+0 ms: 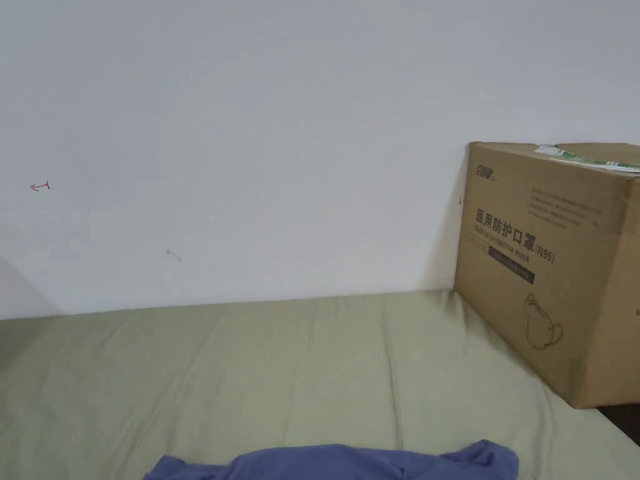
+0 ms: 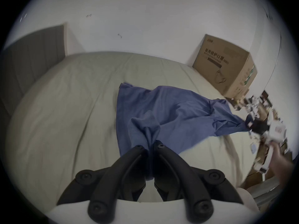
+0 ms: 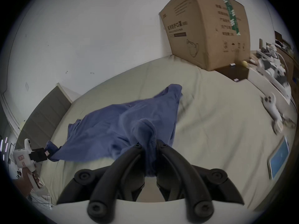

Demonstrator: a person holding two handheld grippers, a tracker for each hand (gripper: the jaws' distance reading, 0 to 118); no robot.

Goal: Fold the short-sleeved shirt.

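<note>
Both grippers, left (image 2: pixel 149 146) and right (image 3: pixel 148 145), were clamped on bunched corners of the blue shirt (image 2: pixel 163 112), which lay spread on the bed (image 2: pixel 64 106) near the cardboard box (image 2: pixel 226 65).

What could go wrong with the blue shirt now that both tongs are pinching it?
1. Each tongs, left and right, pinches only a small bunched bit of the shirt, so the cloth might slip out.
2. The shirt is crumpled, not flat, on the sheet; folding it now would likely trap wrinkles.
3. The box stands near the shirt's far corner, so a big swing might brush it.
</note>
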